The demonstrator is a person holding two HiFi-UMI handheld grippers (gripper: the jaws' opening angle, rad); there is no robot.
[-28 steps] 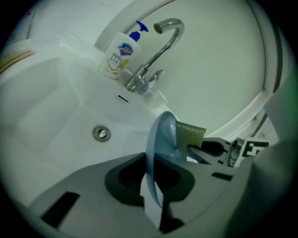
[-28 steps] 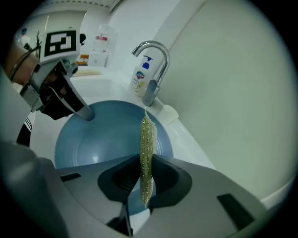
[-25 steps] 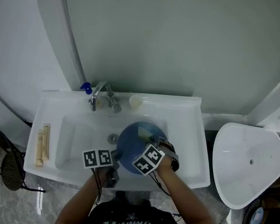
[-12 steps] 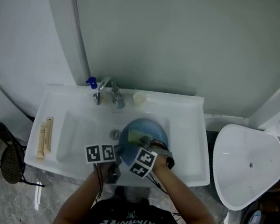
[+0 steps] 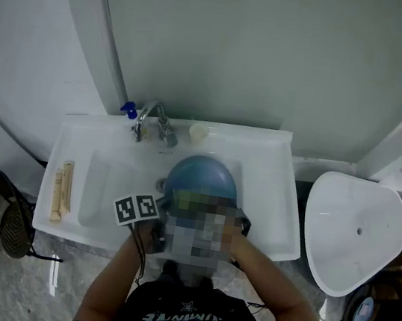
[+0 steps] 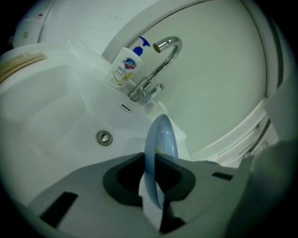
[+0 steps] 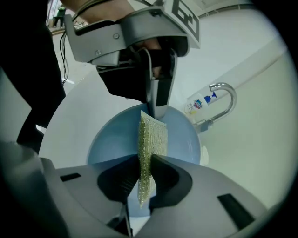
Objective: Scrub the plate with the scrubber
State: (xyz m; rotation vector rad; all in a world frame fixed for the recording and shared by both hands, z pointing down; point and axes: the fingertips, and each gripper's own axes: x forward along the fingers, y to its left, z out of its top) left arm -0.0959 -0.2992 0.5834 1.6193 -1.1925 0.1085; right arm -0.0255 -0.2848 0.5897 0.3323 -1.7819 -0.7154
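Blue plate (image 5: 202, 177) held on edge over the sink (image 5: 272, 167), scrubber (image 7: 152, 139) facing its hollow side.
Left gripper (image 6: 152, 162) clamps the plate's near rim. Its fingers have just opened a shade but press on both faces, so the plate stands tilted above the sink. Right gripper (image 7: 148, 169) pinches the green scrubber edge-on, with its long axis running straight ahead from the fingers to the plate's face (contact looks likely, not certain). It is angled down at the plate from the person's side, so the stroke should sweep across that face.
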